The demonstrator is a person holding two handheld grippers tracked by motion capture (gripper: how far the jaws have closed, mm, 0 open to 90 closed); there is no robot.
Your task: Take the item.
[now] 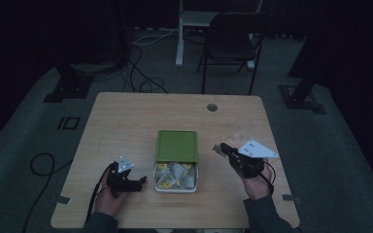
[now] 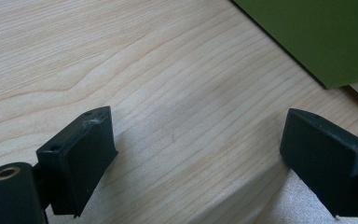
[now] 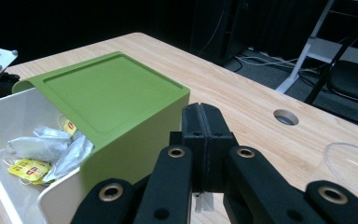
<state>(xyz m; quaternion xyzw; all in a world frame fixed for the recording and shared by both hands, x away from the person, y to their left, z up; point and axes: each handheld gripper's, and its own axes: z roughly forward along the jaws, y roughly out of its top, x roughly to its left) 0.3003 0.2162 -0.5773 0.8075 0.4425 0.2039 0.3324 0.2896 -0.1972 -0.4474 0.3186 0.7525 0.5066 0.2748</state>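
A white box (image 1: 194,180) stands at the table's middle, its green lid (image 1: 177,144) slid back so the near part is uncovered. Several tea bags (image 1: 175,174) with yellow tags lie inside it. My left gripper (image 1: 138,183) rests left of the box, and its jaws (image 2: 198,126) stand wide open over bare wood. My right gripper (image 1: 223,147) hovers right of the lid, shut on a pale tea bag (image 1: 217,148). In the right gripper view the jaws (image 3: 204,112) are pressed together, and a bit of white (image 3: 204,203) hangs below them.
A clear round plastic cup (image 3: 352,161) sits on the table to the right of my right gripper. A cable hole (image 1: 212,107) lies near the table's far edge. A dark chair (image 1: 233,39) and floor cables stand beyond the table.
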